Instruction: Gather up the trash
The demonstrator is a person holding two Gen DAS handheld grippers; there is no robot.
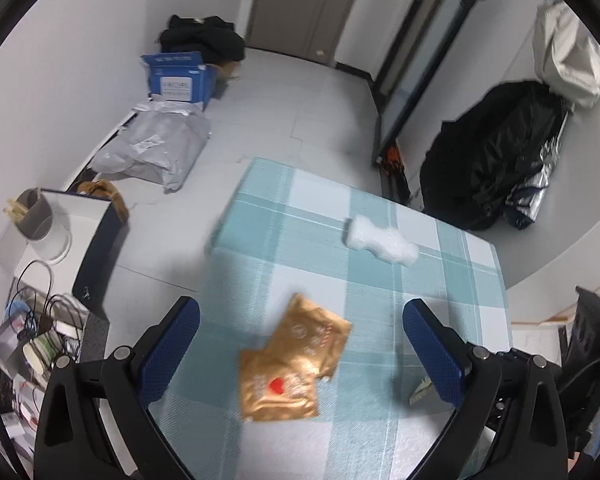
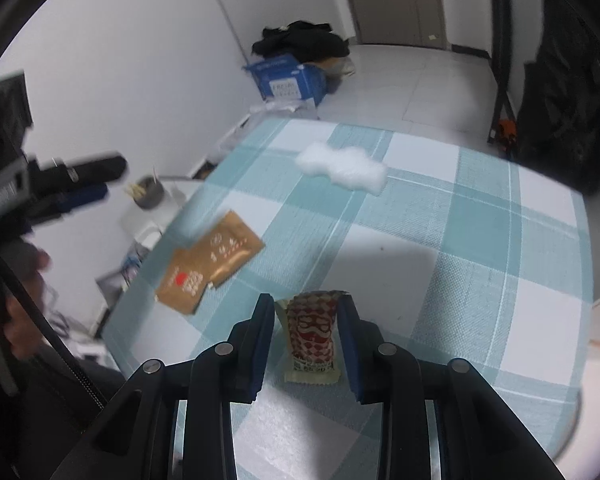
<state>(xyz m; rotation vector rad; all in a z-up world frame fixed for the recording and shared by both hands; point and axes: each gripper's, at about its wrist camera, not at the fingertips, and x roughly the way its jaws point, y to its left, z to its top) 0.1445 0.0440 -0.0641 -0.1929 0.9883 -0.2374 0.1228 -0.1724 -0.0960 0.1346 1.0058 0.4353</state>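
Observation:
Two overlapping gold wrappers (image 1: 292,364) lie on the checked teal tablecloth (image 1: 440,248). My left gripper (image 1: 300,344) is open above them, with the wrappers between its blue pads. A white crumpled tissue (image 1: 382,240) lies farther back. In the right wrist view my right gripper (image 2: 306,312) is shut on a red-and-white patterned snack wrapper (image 2: 311,334) and holds it over the tablecloth (image 2: 480,240). The gold wrappers (image 2: 208,264) lie to its left, the white tissue (image 2: 342,166) beyond. The left gripper (image 2: 76,184) shows blurred at far left.
Left of the table stands a low white shelf (image 1: 76,216) with a grey cup (image 1: 32,212) and tangled cables. On the floor lie a grey plastic bag (image 1: 156,148), a blue box (image 1: 180,78) and black clothes (image 1: 204,38). A black coat (image 1: 496,152) hangs at right.

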